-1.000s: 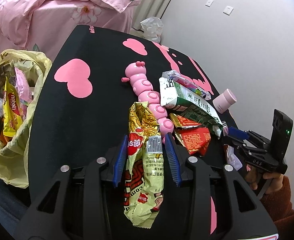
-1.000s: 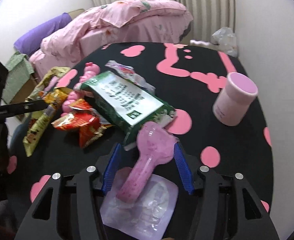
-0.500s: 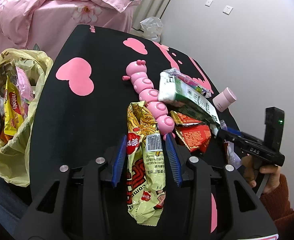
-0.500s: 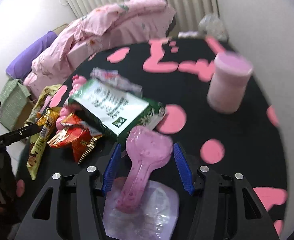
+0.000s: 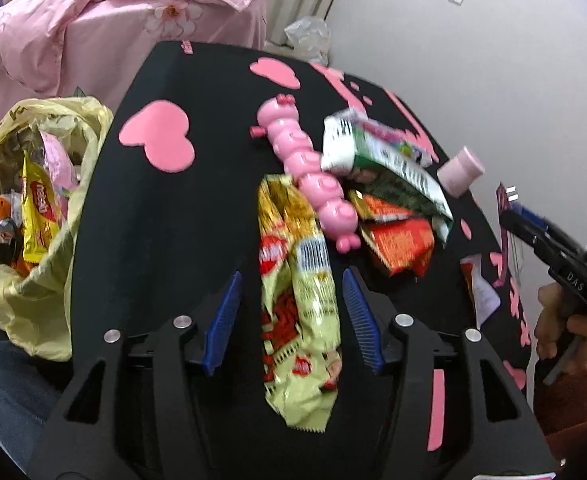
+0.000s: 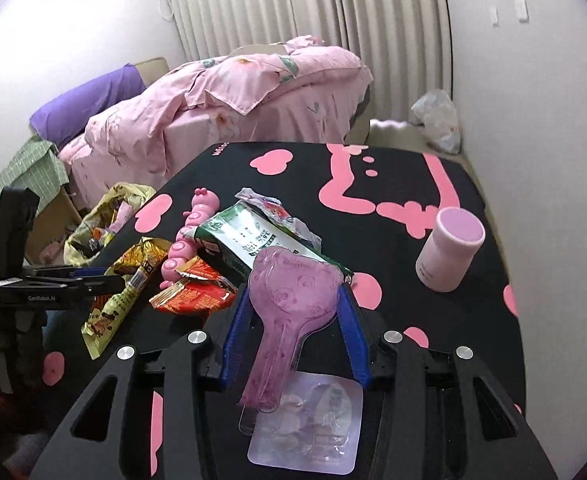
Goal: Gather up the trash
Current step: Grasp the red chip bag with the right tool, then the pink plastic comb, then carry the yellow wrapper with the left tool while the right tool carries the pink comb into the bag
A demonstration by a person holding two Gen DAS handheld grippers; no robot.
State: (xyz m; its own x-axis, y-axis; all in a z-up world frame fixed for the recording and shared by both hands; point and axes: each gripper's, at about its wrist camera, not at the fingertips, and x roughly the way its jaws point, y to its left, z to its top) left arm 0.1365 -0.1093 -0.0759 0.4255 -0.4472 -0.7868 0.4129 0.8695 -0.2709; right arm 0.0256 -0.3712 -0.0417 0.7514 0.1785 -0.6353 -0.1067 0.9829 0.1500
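Observation:
My left gripper (image 5: 291,280) is open, its blue pads on either side of a yellow-green snack wrapper (image 5: 297,312) lying on the black table (image 5: 165,216). My right gripper (image 6: 295,300) is shut on a purple plastic blister shell (image 6: 289,300) and holds it lifted above the table; its clear backing (image 6: 309,420) lies below. A green-white packet (image 5: 385,164), red wrappers (image 5: 397,240) and a pink caterpillar toy (image 5: 313,176) lie in the table's middle. A yellow trash bag (image 5: 33,216) full of wrappers hangs off the left edge.
A pink cylindrical jar (image 6: 449,254) stands near the right wall. A bed with pink bedding (image 6: 233,100) lies beyond the table. A white plastic bag (image 6: 437,120) sits on the floor by the wall. The right gripper also shows at the right of the left wrist view (image 5: 533,232).
My right gripper has risen, lifting the purple shell off the table. My left gripper has opened slightly wider around the snack wrapper.

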